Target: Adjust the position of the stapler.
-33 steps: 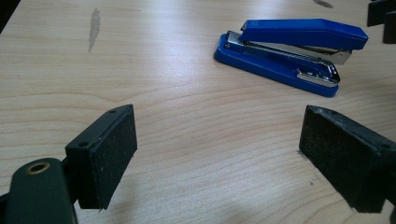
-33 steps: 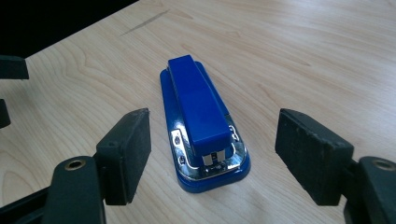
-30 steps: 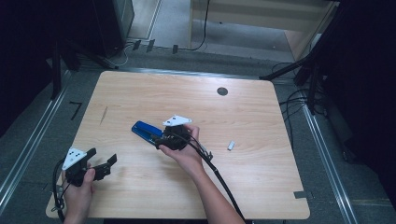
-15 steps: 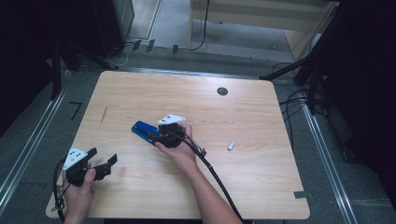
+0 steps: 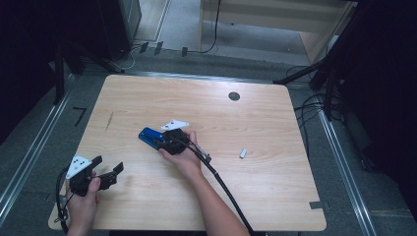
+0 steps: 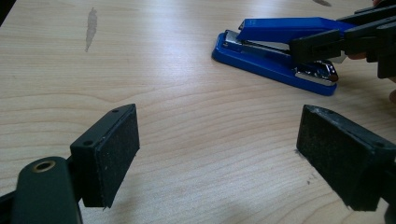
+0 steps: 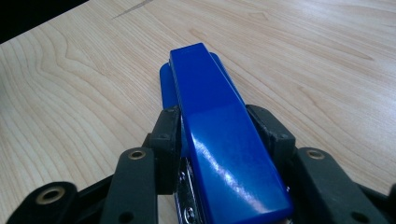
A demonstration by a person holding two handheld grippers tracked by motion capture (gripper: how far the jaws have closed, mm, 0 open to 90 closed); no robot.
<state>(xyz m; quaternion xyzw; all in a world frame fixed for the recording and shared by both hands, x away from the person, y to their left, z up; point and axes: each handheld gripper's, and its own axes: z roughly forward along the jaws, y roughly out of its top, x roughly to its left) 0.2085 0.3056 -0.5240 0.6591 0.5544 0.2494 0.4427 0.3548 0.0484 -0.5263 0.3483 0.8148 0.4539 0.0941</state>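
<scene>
Right tool pinching a glossy blue stapler on a pale wood-grain desk

The right tool [image 5: 164,140], whose jaws have just been closing, has its flat black pads pressed on both long sides of the slim, wedge-shaped stapler [image 5: 150,136], which lies near the middle of the desk [image 5: 275,162], its metal staple channel glinting under the lid. At seven o'clock from it, well apart, the left tool [image 5: 107,169] hovers with its matte rubbery pads spread wide, nothing between them
</scene>
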